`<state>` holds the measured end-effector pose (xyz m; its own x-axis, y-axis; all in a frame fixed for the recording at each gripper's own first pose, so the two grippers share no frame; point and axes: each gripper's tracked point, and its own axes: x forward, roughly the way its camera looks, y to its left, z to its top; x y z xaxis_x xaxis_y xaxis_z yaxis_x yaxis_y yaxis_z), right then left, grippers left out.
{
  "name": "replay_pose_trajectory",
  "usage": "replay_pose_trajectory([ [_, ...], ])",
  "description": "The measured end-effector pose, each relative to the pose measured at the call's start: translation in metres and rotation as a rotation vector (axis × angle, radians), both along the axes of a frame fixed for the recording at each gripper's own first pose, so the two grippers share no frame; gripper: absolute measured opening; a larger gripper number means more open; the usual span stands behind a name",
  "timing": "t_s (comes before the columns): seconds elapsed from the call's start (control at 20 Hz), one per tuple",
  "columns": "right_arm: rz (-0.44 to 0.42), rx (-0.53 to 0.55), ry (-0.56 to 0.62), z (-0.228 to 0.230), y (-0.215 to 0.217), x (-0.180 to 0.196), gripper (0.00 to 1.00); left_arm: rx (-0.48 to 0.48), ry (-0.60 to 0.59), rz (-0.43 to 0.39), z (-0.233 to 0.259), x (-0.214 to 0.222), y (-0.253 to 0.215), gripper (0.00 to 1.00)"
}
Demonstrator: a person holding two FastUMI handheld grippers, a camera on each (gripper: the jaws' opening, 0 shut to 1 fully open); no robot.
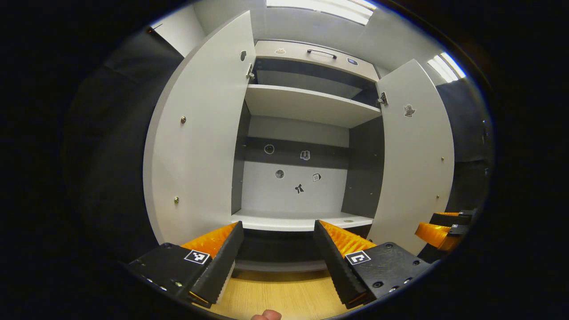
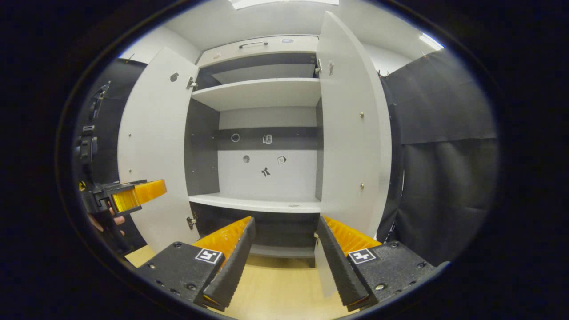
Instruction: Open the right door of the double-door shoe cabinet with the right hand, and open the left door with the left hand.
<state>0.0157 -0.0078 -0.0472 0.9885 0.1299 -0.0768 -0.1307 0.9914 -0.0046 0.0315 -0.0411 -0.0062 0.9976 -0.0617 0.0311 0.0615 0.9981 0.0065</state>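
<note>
— Well, nearest to us in the left gripper view we have the left gripper (image 1: 279, 262), its fingers spread wide apart with nothing between them, hanging over the pale wooden floor (image 1: 284, 295)

— And ours is the same: in the right gripper view the right gripper (image 2: 284, 262) is released too, jaws well apart, gripping nothing. We can see the bottom edge of the right door (image 2: 353, 133) running down between our fingers, close to the right-hand one, though we cannot tell whether it touches

— Off to our right, low down, we catch the tips of your gripper near the outer edge of that door

— We see yours at our left, just in front of the left door (image 2: 153, 146), with a hand (image 2: 109, 221) under it

— Farther out, the shoe cabinet (image 1: 306, 155) stands straight ahead of us with both doors swung out towards us; the left door shows two small screw heads on its inner face

— Between the doors we see a lower shelf (image 2: 258, 204) and an upper shelf (image 2: 262, 93), both bare, and a few small stickers (image 2: 265, 171) on the back panel

— Above the opening we make out a drawer front with a dark handle (image 1: 322, 53), and beyond that the ceiling lights (image 1: 329, 6)
</note>
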Motion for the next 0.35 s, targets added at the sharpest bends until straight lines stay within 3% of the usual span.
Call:
replay_pose_trajectory([
  [0.35, 0.014, 0.012, -0.021, 0.0059, 0.0040, -0.0024, 0.89, 0.067, -0.040, 0.004, 0.0102, -0.0105, -0.0074, 0.94],
])
